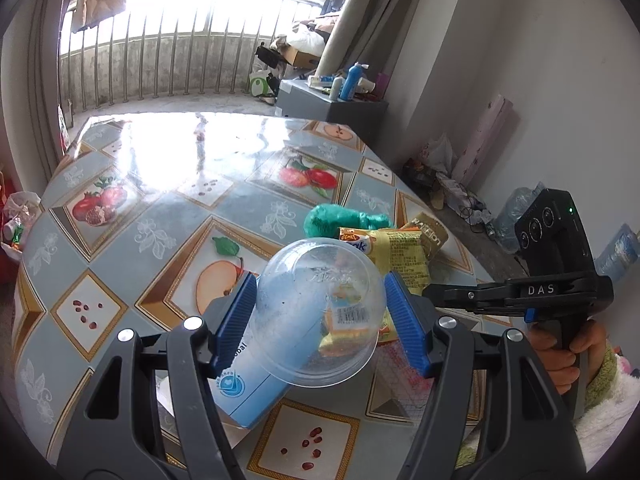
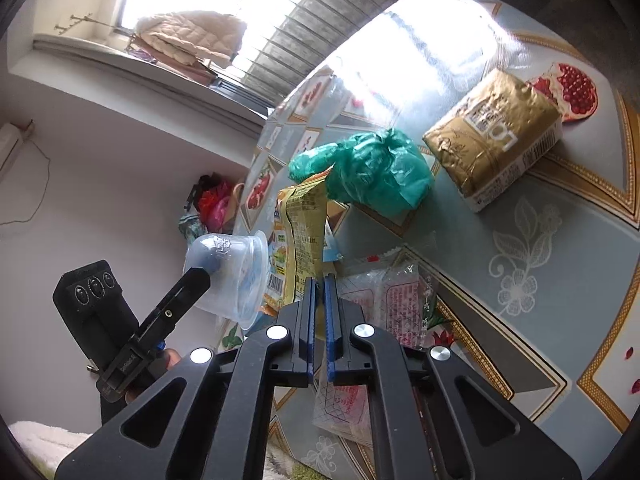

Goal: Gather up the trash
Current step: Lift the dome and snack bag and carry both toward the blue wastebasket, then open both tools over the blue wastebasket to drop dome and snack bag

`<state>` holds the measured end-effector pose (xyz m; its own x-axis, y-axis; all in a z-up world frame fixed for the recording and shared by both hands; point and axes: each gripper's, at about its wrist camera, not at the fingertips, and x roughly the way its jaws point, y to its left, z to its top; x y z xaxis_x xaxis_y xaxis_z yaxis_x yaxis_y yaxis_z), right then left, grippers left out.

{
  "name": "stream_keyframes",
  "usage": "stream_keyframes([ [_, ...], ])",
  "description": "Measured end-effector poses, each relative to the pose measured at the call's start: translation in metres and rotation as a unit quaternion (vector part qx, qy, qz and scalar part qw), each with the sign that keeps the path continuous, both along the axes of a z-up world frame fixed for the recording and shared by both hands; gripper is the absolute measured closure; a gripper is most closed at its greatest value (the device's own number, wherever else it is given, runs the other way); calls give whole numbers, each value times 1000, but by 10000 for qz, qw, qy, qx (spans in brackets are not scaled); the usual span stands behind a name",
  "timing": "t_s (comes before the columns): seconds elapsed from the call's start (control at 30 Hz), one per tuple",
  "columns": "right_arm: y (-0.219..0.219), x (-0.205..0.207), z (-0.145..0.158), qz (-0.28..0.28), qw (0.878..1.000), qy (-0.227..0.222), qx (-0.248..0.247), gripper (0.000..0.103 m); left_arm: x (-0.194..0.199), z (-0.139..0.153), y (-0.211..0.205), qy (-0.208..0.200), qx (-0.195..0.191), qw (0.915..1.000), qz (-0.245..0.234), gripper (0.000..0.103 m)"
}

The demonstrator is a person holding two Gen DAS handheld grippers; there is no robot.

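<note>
Right wrist view shows the right gripper [image 2: 319,280] pinched on the yellow wrapper [image 2: 300,236], the left gripper [image 1: 320,308] clasping the clear cup [image 1: 320,312] alongside; lift both gently.

Room: white walls [image 1: 500,40]; barred window [image 1: 168,52], strong daylight; beige curtain [image 1: 360,12]; grey cabinet [image 1: 332,112]; desk [image 1: 168,208] with glossy fruit-patterned cloth; quilted jacket [image 2: 192,36] hung by window.
</note>
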<state>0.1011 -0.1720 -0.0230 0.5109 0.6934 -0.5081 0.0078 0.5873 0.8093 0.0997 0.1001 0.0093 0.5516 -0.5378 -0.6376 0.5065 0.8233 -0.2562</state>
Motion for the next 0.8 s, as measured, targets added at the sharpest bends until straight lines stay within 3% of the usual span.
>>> stream_keyframes([
  [0.27, -25, -20, 11, -312, 9992, -234, 82, 99, -7, 27, -10, -295, -113, 9994, -138, 41],
  [0.43, -54, -44, 20, -661, 9968, -432, 150, 99, -6, 42, -38, -375, -152, 9982, -431, 41],
  [0.67, -118, -100, 24, -1534, 9858, -651, 199, 99, -1, 60, -110, -392, -254, 9919, -1182, 41],
  [0.8, -163, -136, 22, -2196, 9728, -712, 176, 99, 6, 65, -179, -225, -261, 9819, -1861, 41],
])
